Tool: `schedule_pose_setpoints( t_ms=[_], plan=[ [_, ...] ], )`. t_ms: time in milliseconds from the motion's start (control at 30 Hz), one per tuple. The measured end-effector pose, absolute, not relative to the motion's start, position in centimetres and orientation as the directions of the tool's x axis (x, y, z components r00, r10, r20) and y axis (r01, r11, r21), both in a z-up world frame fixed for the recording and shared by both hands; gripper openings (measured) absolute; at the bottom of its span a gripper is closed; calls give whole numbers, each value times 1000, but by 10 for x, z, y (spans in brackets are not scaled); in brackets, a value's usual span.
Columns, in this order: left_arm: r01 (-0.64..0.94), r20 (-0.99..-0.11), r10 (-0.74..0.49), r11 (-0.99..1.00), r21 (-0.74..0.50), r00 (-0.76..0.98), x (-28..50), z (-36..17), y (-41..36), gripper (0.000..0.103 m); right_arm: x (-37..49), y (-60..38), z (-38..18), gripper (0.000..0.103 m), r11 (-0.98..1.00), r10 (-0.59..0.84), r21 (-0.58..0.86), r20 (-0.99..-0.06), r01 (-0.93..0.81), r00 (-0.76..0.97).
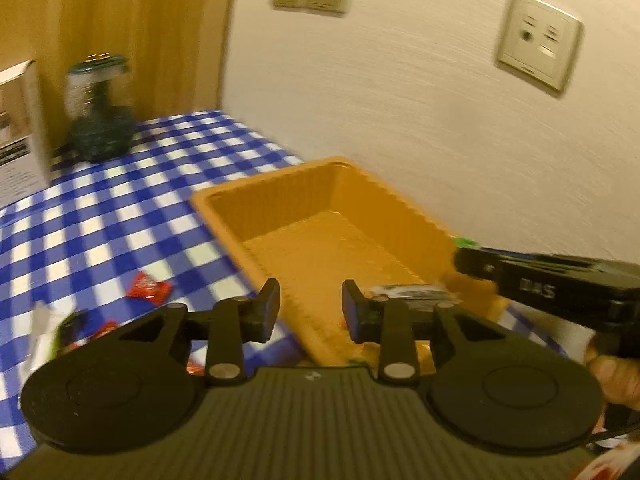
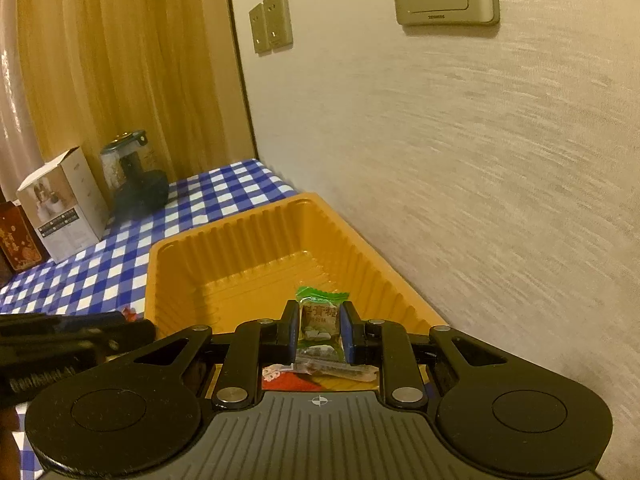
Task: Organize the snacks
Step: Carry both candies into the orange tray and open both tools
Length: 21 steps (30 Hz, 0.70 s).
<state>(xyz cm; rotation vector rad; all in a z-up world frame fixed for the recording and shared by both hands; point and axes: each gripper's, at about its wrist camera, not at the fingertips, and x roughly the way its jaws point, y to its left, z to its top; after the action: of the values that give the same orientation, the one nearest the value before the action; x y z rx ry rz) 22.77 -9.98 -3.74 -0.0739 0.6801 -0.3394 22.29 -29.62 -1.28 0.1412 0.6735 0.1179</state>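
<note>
An orange plastic tray [image 1: 280,196] [image 2: 240,240] sits on the blue checked tablecloth against the wall. My right gripper [image 2: 319,330] is shut on a green-wrapped candy [image 2: 320,312] and holds it over the tray's near end; its body [image 1: 560,288] shows in the left wrist view. Under it in the tray lie a clear-wrapped snack [image 2: 336,368] [image 1: 412,294] and a red snack [image 2: 280,376]. My left gripper [image 1: 310,308] is open and empty above the tray's near left rim. Red-wrapped snacks [image 1: 150,288] lie on the cloth to the left.
A dark green jar [image 1: 100,120] [image 2: 132,176] and a white carton [image 1: 20,128] [image 2: 60,204] stand at the far left of the table by a wooden panel. A dark red box [image 2: 18,240] stands beside the carton. The wall with sockets [image 1: 538,40] runs along the tray's right side.
</note>
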Motion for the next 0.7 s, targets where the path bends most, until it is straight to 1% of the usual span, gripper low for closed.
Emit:
schedule_pose_setpoints(
  t_ms=[133, 667, 700],
  plan=[
    [248, -606, -311, 950, -188, 732, 230, -36, -85, 30, 222, -292, -13, 22, 982, 168, 169, -611, -80, 774],
    [241, -610, -308, 951, -192, 730, 230, -37, -79, 32, 221, -284, -14, 22, 972, 223, 198, -599, -127, 769],
    [240, -611, -306, 952, -191, 730, 231, -37, -78, 32, 221, -283, -15, 24, 971, 227, 199, -599, -132, 768]
  ],
)
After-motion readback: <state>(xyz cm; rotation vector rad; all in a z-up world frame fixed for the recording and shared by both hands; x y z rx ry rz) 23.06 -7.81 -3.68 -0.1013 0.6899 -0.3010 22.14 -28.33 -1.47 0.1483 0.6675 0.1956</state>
